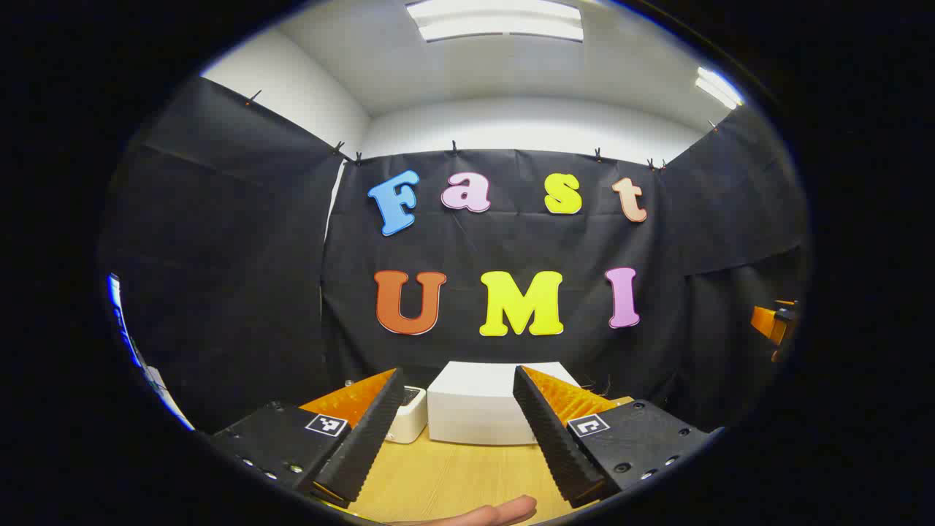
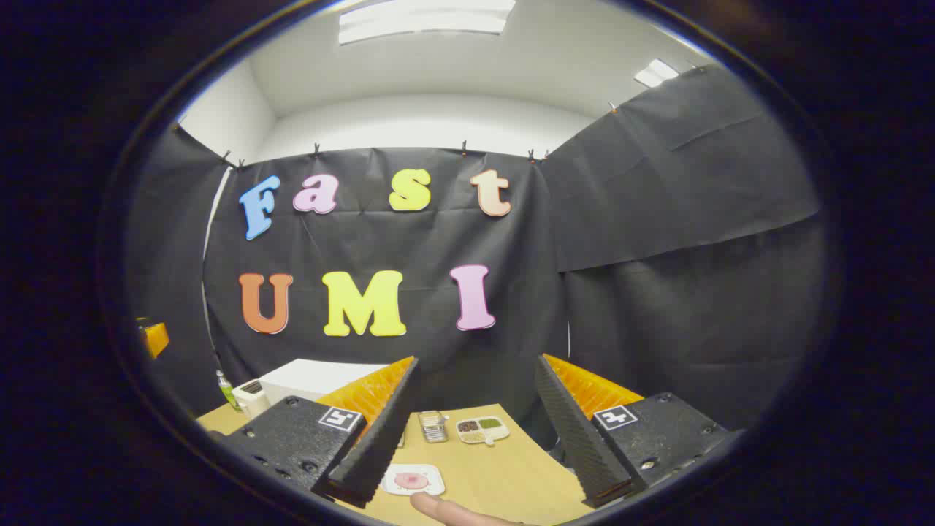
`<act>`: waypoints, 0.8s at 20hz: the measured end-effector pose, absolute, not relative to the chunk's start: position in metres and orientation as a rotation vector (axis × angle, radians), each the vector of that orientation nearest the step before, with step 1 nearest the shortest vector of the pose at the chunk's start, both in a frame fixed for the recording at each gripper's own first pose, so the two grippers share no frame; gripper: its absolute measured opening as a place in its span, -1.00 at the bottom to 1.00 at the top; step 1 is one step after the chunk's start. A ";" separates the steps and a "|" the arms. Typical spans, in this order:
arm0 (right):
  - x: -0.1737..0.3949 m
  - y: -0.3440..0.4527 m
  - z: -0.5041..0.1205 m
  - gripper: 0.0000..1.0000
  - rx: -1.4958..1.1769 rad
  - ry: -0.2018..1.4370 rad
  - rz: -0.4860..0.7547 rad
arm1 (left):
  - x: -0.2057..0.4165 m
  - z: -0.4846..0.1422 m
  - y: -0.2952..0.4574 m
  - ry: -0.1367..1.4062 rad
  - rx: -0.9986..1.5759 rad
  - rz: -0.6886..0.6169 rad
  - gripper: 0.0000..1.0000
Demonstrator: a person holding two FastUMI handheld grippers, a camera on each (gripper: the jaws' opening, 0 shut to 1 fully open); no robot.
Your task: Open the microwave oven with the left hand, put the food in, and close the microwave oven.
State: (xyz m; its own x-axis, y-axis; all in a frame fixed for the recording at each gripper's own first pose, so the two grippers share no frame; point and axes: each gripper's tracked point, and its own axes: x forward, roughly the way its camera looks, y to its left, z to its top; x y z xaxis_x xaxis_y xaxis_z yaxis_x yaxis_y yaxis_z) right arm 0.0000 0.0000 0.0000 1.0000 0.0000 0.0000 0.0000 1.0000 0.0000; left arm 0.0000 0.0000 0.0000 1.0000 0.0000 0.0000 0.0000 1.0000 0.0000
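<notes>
A: What do you see ahead of the left hand-held gripper (image 1: 456,431)?

B: Its two fingers stand wide apart and hold nothing. Between them, further ahead on the wooden worktop (image 1: 453,475), is the white microwave oven (image 1: 486,402), door closed as far as I can tell. Just left of it, partly behind the left finger, is a small white appliance (image 1: 407,415). A fingertip (image 1: 504,511) shows at the bottom edge.

A: And the right hand-held gripper (image 2: 475,427)?

B: Also open, nothing between the fingers. Far to its left I see a green bottle (image 2: 226,391) and the microwave oven (image 2: 310,380). Low, beside the left finger, lies a white plate with pink food (image 2: 413,480). Further ahead, between the fingers, are a small metal container (image 2: 434,426) and a divided tray (image 2: 482,429) with dark and green fillings.
</notes>
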 end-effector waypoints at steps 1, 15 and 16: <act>-0.001 -0.001 -0.003 0.82 -0.002 0.005 -0.002 | -0.002 -0.001 0.000 0.005 0.007 0.003 0.87; 0.012 0.002 -0.015 0.82 0.009 0.035 0.024 | -0.006 -0.006 -0.007 0.009 0.032 -0.011 0.87; 0.013 0.003 -0.016 0.82 0.009 0.034 0.027 | -0.002 -0.007 -0.007 0.012 0.034 -0.009 0.87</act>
